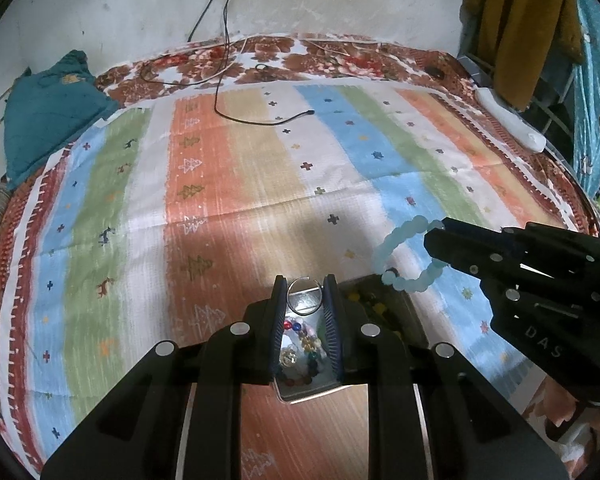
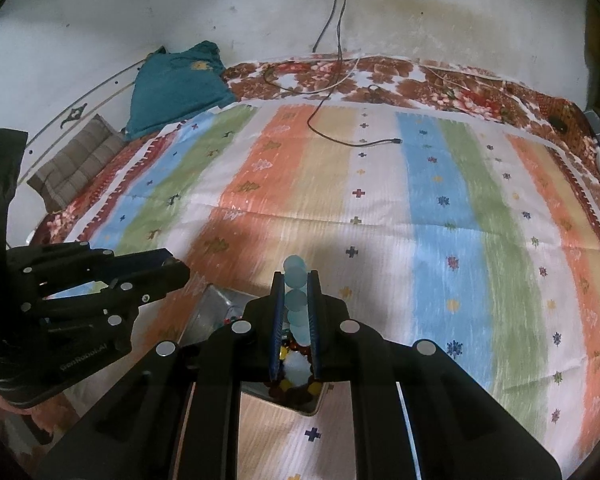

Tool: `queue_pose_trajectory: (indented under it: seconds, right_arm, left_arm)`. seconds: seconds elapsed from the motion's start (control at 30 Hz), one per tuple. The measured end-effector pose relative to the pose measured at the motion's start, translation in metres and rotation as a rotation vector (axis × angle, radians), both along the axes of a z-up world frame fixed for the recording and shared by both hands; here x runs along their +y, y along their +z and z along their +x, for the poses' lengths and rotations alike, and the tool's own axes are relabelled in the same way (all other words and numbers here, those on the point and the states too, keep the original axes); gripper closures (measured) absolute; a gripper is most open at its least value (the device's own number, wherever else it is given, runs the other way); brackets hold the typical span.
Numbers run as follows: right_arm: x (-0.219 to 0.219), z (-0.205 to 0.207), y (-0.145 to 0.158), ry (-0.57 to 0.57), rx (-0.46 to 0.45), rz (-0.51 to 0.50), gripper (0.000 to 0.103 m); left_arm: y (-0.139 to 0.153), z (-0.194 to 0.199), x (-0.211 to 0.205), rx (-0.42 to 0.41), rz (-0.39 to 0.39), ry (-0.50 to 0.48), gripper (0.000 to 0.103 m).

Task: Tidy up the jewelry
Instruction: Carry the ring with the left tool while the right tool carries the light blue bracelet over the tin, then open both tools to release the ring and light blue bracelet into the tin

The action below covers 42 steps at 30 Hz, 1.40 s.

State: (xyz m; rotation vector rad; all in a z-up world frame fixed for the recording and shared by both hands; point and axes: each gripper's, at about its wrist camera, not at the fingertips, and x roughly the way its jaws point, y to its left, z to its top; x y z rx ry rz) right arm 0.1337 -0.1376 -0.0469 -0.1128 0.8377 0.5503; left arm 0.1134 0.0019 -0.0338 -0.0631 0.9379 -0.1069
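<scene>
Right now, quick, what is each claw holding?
Left gripper: closed on a thin silver ring.
Right gripper: closed on a pale blue bead bracelet.

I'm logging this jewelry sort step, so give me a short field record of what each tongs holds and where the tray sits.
left tongs: shut on thin silver ring
right tongs: shut on pale blue bead bracelet
metal tray: below both tongs, on striped cloth
tray contents: mixed coloured beads
bracelet state: lifted, hanging in a loop above the tray's right edge
</scene>
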Motion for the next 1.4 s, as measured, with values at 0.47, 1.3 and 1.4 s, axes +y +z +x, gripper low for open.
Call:
queue_pose_trajectory:
  seconds: [0.47,1.3,1.4]
  right_arm:
    - [-0.007,-0.008,-0.009,-0.023,0.063,-0.010,0.080]
    - [-0.038,-0.029,-0.001,-0.036,0.103,-0.015,0.048]
    - [-0.041,-0.033,0.002,-0.032,0.094,-0.009,0.043]
  left_arm:
    - [-0.005,-0.006,0.002,0.023,0.005,0.033,0.074]
    - [0.009,-0.050,0.013,0.014,-0.018,0.022,0.039]
    - [0.011,-0.057,0.015,0.008,-0.018,0.025,0.035]
